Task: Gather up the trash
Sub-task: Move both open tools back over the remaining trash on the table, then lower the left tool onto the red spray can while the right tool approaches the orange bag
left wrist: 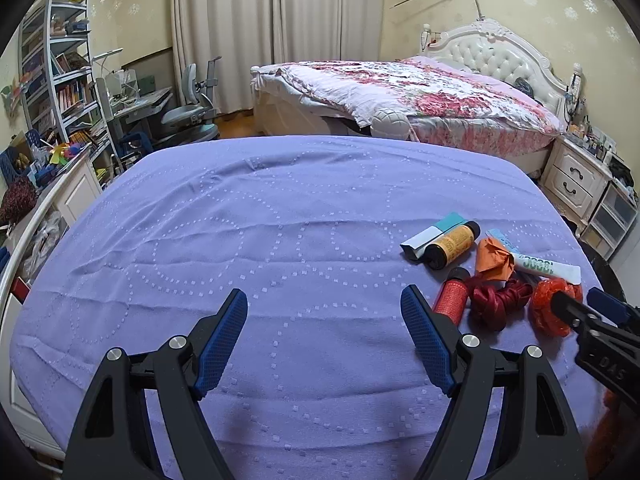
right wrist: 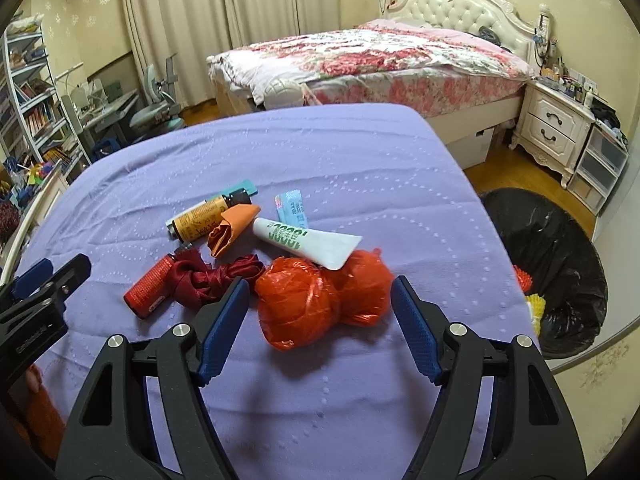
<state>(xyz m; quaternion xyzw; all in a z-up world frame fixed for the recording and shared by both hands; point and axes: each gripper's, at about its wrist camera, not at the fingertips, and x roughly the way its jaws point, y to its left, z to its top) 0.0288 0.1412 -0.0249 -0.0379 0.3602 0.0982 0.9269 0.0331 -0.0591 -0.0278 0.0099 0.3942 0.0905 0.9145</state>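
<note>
The crumpled red plastic bag [right wrist: 320, 304] lies on the purple cloth [right wrist: 280, 152], nearest the right gripper [right wrist: 318, 318] and framed between its two fingers. Its bulk sits just ahead of the blue pads [right wrist: 224, 328], and no contact with either pad is visible. The jaws stand wide apart, wider than the bag, which looks like a line-up for a grab; nothing is held.

The rest of the litter is bunched close around the bag. A white tube [right wrist: 308, 242] with green print rests its flat end on the bag's top at twelve o'clock. At ten o'clock a dark red ribbon [right wrist: 216, 276] tangles against a red cylinder [right wrist: 150, 292]. Farther out at eleven lie a folded orange paper [right wrist: 232, 230], an orange-labelled bottle [right wrist: 200, 220] with a black cap, and a teal card [right wrist: 244, 186]; a small blue sachet [right wrist: 292, 210] sits at twelve. Gathered like this, each piece can be taken in turn.

At three o'clock, off the cloth's edge, a bin lined with a black bag [right wrist: 552, 256] stands open on the floor with a few bright scraps already inside, a short carry from the pile.

The left gripper [left wrist: 322, 338] hovers over bare cloth at nine o'clock from the pile, fingers spread and empty, likely kept clear of the right one's reach.
</note>
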